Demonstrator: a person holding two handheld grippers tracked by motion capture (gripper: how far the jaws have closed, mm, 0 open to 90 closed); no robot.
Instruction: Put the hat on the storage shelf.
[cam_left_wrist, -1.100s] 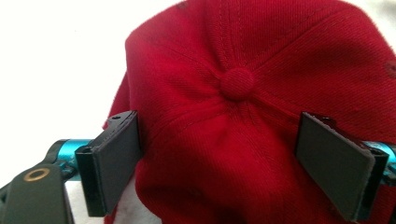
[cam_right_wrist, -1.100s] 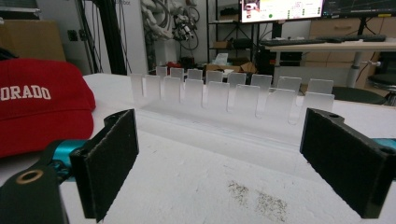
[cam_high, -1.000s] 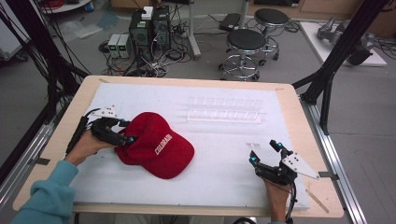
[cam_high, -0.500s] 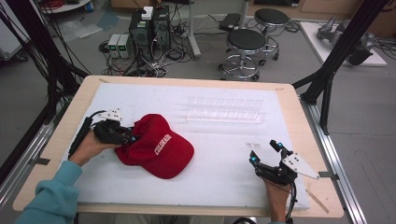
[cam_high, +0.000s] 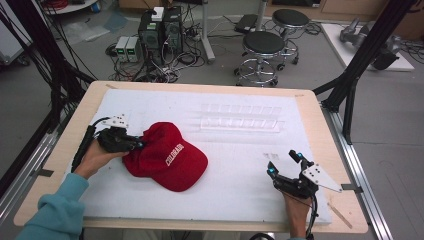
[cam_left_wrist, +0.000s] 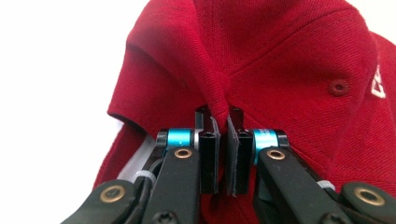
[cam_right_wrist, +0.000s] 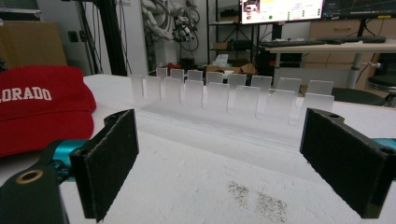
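Left jaws have just closed and pinch a fold of the red cap.

My left gripper (cam_left_wrist: 223, 154) has its pads clamped tight on a ridge of fabric at the red cap (cam_high: 167, 156), left of centre on the white mat (cam_high: 235, 185). My right gripper (cam_high: 285, 169) sits lower right, jaws wide apart, nothing between them, the clear slotted rack (cam_right_wrist: 233, 100) ahead.

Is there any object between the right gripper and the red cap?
Nothing visible. The right gripper is open, and bare white table cover lies between it and the red cap. The clear rack stands farther back.
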